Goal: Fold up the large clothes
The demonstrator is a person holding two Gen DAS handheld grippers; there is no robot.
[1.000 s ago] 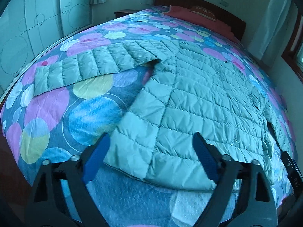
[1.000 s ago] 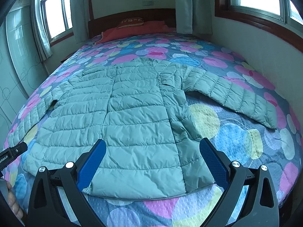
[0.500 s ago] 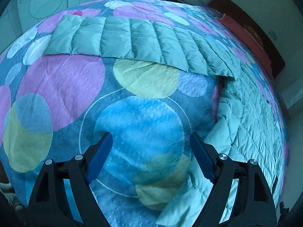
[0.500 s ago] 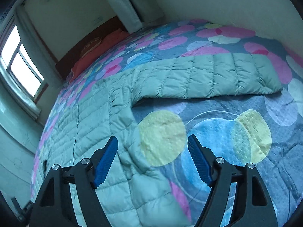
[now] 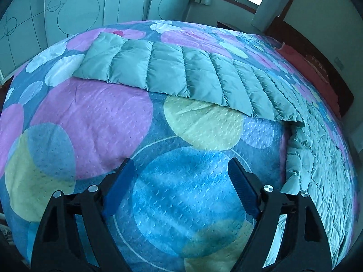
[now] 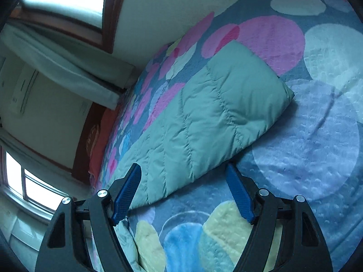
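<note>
Gaping empty, left gripper (image 5: 179, 174), right gripper (image 6: 183, 179), quilted jacket (image 5: 317, 158) body cropped, sleeve (image 6: 204, 117) partly hidden

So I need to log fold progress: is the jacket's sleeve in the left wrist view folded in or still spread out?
Spread: the jacket sleeve lies flat and straight across the bedspread, away from the body.

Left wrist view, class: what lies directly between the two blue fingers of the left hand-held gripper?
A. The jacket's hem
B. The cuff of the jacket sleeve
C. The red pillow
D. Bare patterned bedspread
D: between the open fingers of the left hand-held gripper only the bedspread with its blue circle shows; the jacket sleeve lies well beyond the fingertips, untouched.
</note>
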